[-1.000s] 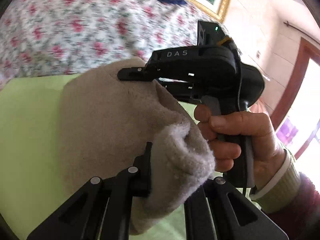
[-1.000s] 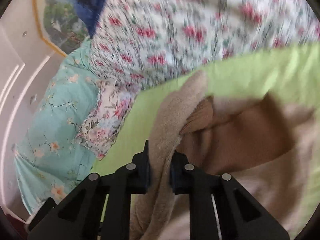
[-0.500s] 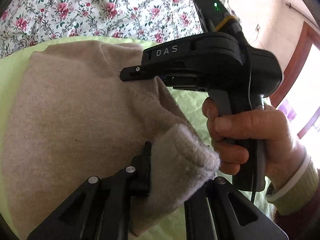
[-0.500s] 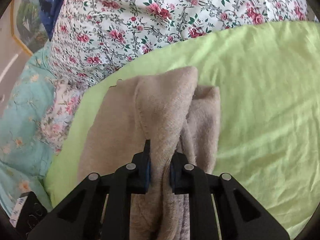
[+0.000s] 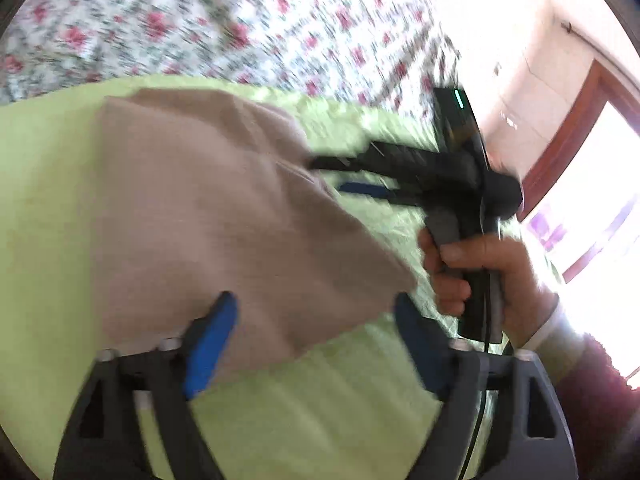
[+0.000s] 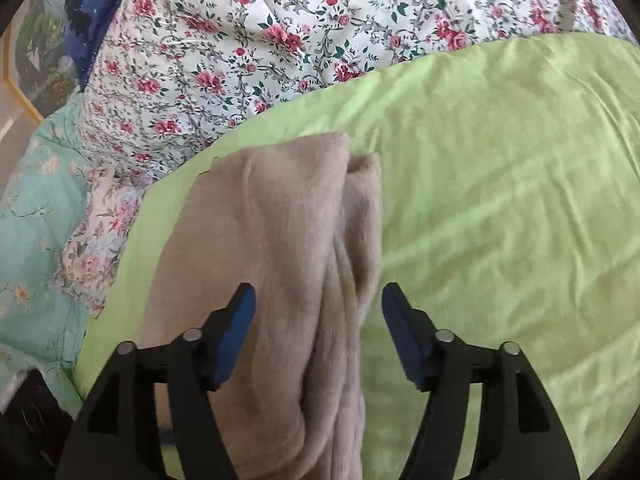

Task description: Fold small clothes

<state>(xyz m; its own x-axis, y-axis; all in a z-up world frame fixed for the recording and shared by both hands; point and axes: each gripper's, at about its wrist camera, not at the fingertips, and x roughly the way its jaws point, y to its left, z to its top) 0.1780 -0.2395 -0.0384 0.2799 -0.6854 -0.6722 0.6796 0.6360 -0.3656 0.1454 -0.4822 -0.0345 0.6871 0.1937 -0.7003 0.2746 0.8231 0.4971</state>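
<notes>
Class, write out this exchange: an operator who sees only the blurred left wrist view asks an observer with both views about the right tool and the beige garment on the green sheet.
Operator: My picture is smeared. Is the right tool clamping anything?
Observer: No. The right wrist view shows its fingers wide apart, with the beige garment running between them and nothing pinched.
Operator: Does the garment lie flat over there?
Observer: Not fully. Along its right side the layers bunch into long ridges, next to bare green sheet.
</notes>
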